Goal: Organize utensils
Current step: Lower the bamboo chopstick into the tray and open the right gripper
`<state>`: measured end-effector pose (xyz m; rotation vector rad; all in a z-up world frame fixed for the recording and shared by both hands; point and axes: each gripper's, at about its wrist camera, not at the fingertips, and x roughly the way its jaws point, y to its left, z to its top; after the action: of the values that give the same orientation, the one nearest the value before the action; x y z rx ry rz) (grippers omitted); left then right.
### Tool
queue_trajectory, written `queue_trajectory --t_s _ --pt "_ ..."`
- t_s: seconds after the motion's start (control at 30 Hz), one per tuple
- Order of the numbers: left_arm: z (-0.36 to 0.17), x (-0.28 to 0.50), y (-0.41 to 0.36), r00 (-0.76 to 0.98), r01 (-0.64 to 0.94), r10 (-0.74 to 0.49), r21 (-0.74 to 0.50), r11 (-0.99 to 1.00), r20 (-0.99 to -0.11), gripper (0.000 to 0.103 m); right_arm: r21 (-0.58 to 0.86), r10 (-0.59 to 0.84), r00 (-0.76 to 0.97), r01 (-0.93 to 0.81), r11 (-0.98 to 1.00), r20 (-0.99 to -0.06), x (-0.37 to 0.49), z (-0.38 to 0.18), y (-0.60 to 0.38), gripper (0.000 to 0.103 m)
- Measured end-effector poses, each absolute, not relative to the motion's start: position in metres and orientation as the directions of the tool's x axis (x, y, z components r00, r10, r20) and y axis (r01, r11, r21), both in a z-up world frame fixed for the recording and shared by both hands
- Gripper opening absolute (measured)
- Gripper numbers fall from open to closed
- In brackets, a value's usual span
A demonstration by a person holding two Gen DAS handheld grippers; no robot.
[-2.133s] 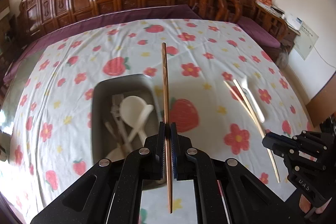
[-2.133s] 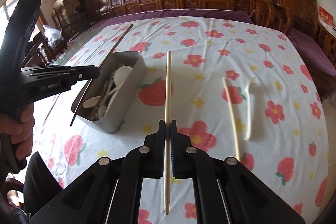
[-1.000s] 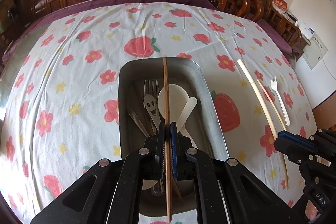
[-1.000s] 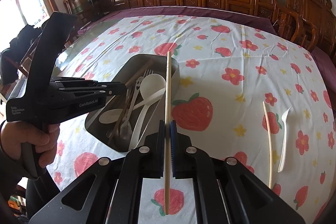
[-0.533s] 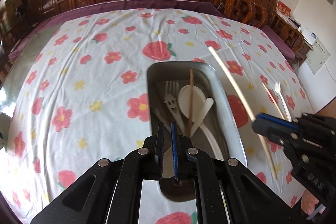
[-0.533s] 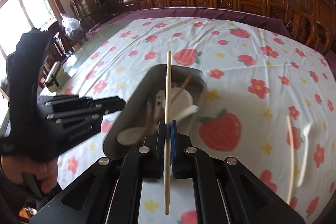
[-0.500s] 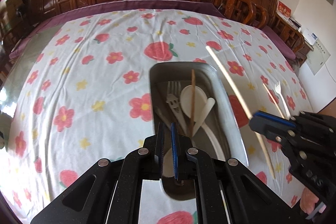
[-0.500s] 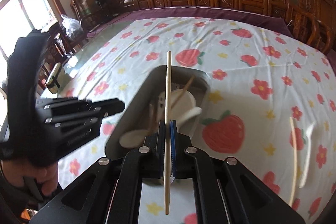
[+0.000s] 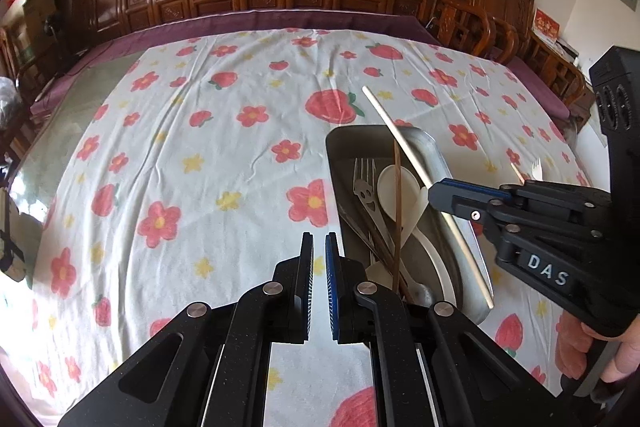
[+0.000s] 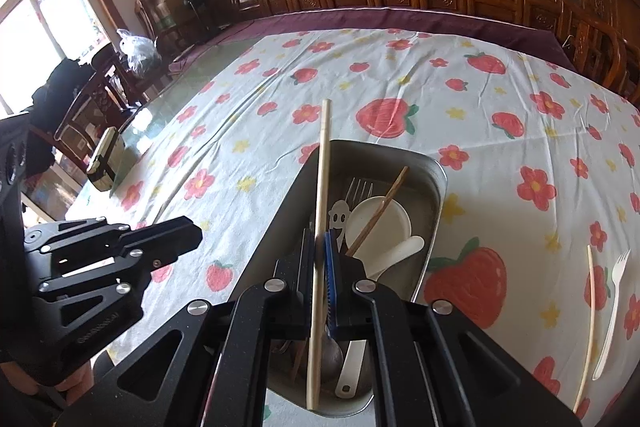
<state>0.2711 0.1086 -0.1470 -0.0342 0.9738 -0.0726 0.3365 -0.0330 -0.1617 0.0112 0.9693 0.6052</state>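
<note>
The right gripper (image 10: 320,255) is clamped on a pale chopstick (image 10: 322,187) and holds it over the metal tray (image 10: 436,167) so it can drop in with the others. The left gripper (image 9: 319,259) has its jaws a little apart with nothing in them, off to the side of the tray. A brown chopstick (image 9: 397,195) lies in the tray on a white spoon (image 9: 404,187). One more chopstick (image 10: 588,323) and a white fork (image 10: 612,311) wait on the bench (image 10: 500,99)
</note>
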Motion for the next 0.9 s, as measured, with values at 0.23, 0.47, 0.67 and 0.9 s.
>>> queue_trajectory --t_s 0.23,0.47,0.67,0.9 --pt "-0.144 0.268 0.108 0.563 0.048 -0.081 -0.065 0.997 -0.822 0.005 0.252 0.474 0.432 -0.477 0.842 -0.768 0.332 -0.161 -0.043 0.021" --pt "-0.138 0.260 0.094 0.570 0.070 -0.093 -0.064 0.995 -0.817 0.005 0.199 0.440 0.479 -0.473 0.858 -0.760 0.313 -0.151 -0.082 0.021" --pt "-0.134 0.257 0.075 0.572 0.100 -0.109 -0.063 0.993 -0.813 0.008 0.144 0.377 0.520 -0.432 0.890 -0.766 0.289 -0.151 -0.142 0.021" --pt "-0.134 0.256 0.044 0.569 0.144 -0.138 -0.067 0.987 -0.811 0.019 0.124 0.295 0.554 -0.325 0.938 -0.779 0.272 -0.157 -0.222 0.021"
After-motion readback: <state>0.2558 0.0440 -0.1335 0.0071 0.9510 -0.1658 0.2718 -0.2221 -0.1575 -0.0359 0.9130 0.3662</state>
